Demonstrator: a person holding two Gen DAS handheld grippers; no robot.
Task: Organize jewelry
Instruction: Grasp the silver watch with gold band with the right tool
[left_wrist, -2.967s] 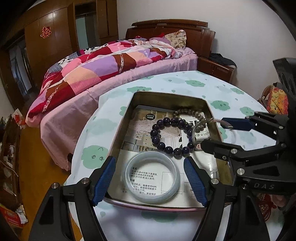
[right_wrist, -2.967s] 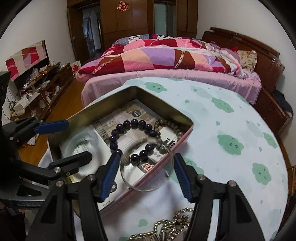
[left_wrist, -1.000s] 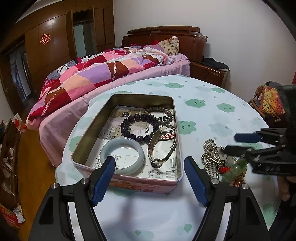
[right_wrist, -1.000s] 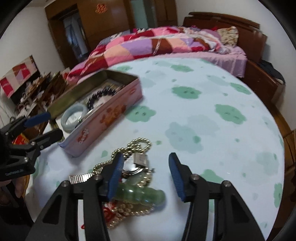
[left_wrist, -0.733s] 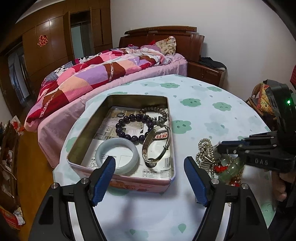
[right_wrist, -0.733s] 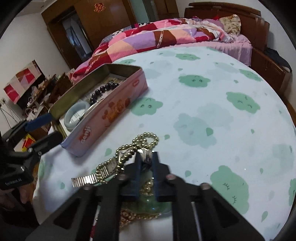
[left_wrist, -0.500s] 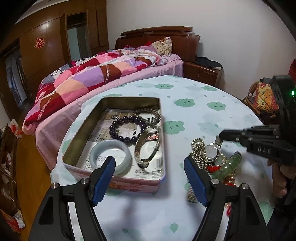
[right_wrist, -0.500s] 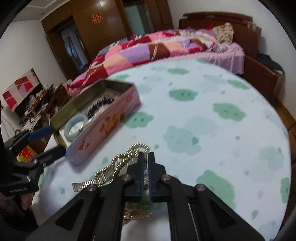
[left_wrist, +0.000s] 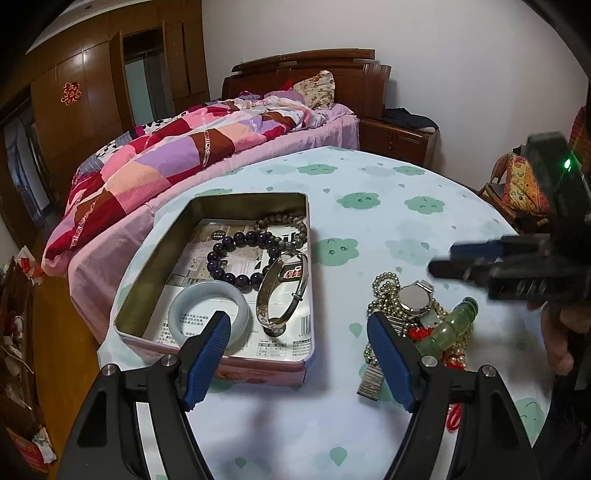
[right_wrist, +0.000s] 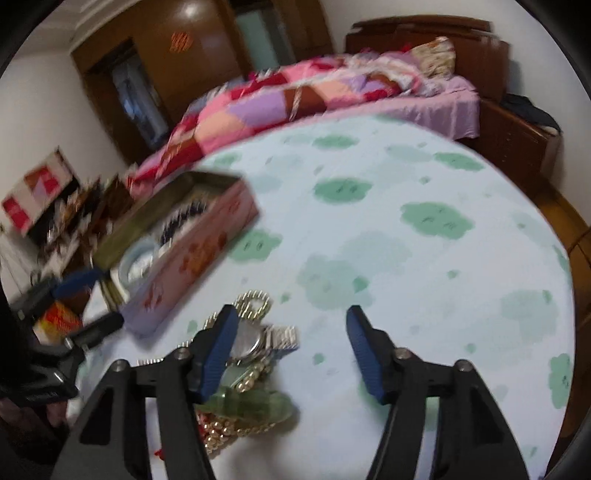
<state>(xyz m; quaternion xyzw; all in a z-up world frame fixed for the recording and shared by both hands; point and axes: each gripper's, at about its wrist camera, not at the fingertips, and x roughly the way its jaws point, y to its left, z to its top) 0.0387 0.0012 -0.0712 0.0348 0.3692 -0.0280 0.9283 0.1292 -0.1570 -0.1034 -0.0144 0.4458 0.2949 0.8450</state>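
Observation:
An open pink tin (left_wrist: 251, 371) on the round table holds a pale jade bangle (left_wrist: 177, 314), a dark purple bead bracelet (left_wrist: 221, 273), a silver bangle (left_wrist: 266, 295) and a grey bead bracelet (left_wrist: 284, 218). My left gripper (left_wrist: 297, 319) hovers open over the tin's near right corner, holding nothing. To the tin's right lies a heap: a watch (left_wrist: 413, 297), a gold bead chain (left_wrist: 384, 284) and green jade beads (left_wrist: 454, 325). My right gripper (right_wrist: 291, 314) hangs above the heap with its jaws opening. The watch (right_wrist: 245, 341) lies beside its left finger, and nothing is gripped.
The table (left_wrist: 369, 177) has a pale cloth with green cloud prints and rounds off at the right and far sides. A bed with a patchwork quilt (left_wrist: 177, 155) stands behind it. A person's hand (left_wrist: 557, 332) holds the right gripper. A cluttered shelf (right_wrist: 44, 206) stands at the left.
The right gripper's jaws, pressed together above the heap half a second ago, now stand apart. The green beads lie on the heap. The left gripper has barely moved.

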